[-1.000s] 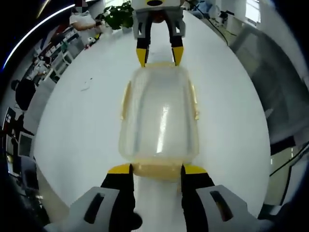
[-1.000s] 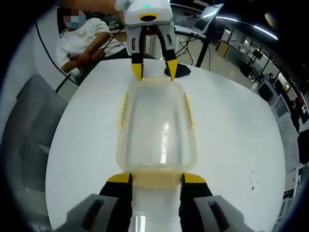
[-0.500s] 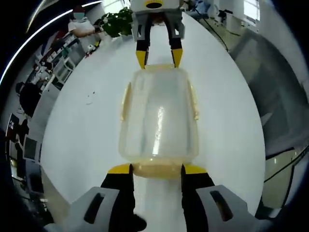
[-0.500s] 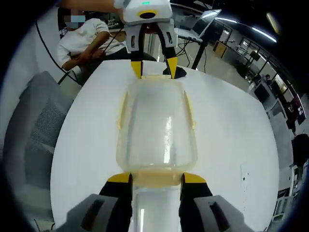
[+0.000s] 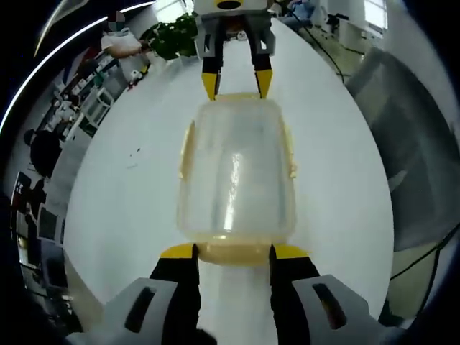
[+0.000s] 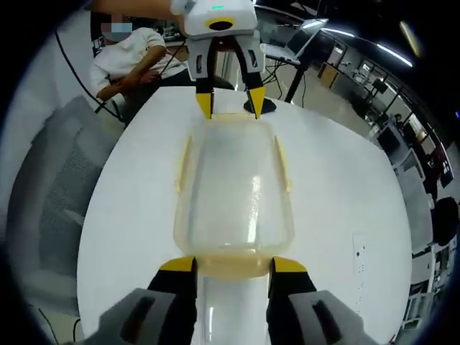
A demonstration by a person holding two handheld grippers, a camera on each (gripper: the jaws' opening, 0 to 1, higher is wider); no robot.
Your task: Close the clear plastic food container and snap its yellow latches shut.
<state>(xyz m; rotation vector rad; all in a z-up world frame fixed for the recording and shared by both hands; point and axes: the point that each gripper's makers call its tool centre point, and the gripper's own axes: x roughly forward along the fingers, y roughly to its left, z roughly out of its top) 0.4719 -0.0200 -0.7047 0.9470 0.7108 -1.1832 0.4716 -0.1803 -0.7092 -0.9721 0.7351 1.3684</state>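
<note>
The clear plastic food container (image 5: 236, 172) is closed with its lid on, over the round white table (image 5: 122, 187). Yellow latches run along its long sides (image 5: 186, 149) and lie at both ends. My left gripper (image 5: 233, 251) is shut on the near end, its jaws flanking the yellow end latch (image 5: 233, 256). My right gripper (image 5: 236, 83) holds the far end. In the right gripper view the same container (image 6: 233, 187) runs from my right gripper (image 6: 233, 264) up to my left gripper (image 6: 229, 104), above the table (image 6: 338, 201).
A person in a white shirt (image 6: 126, 57) sits beyond the table's far edge, by a grey chair (image 6: 50, 208). A laptop (image 6: 305, 32) stands further back. A potted plant (image 5: 169, 36) and another grey chair (image 5: 410, 144) border the table.
The background has slid slightly in both views, so both hands have shifted together. The container keeps its place between the two grippers, and both grips are unchanged.
</note>
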